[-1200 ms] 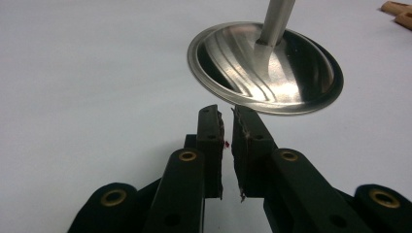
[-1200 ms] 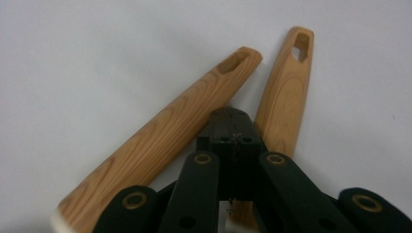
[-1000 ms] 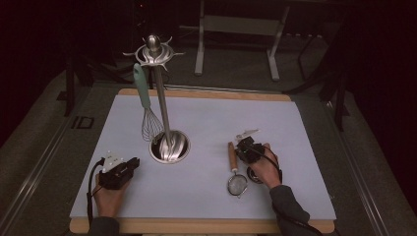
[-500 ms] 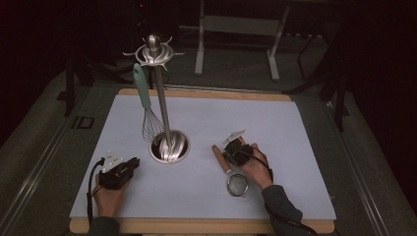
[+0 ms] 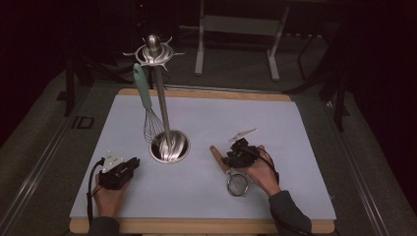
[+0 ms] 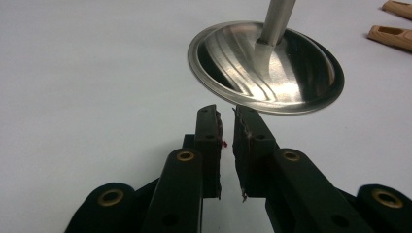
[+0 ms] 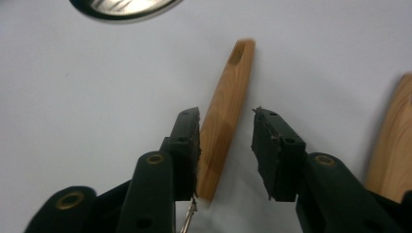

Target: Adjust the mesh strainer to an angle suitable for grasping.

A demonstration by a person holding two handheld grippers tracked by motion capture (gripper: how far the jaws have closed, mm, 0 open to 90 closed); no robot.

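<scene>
A small mesh strainer (image 5: 237, 184) with a wooden handle (image 5: 216, 155) lies flat on the white mat right of centre. My right gripper (image 5: 238, 155) hovers low over that handle. In the right gripper view its jaws have just been opening and stand apart, my right gripper (image 7: 226, 119) straddling the wooden handle (image 7: 233, 73), whose side sits against the left pad. My left gripper (image 5: 120, 169) rests on the mat at the front left. In the left gripper view my left gripper (image 6: 227, 114) has only a narrow slit between its pads and holds nothing.
A steel utensil stand (image 5: 169, 146) rises from a round base left of centre, its base (image 6: 265, 73) just beyond my left jaws. A teal-handled whisk (image 5: 146, 105) hangs from its crown. A second wooden piece (image 7: 393, 141) lies to the right of my right jaws.
My right hand has shifted left toward the stand, swinging the strainer's handle left with it. Its jaws have come apart. My left hand has kept still.
</scene>
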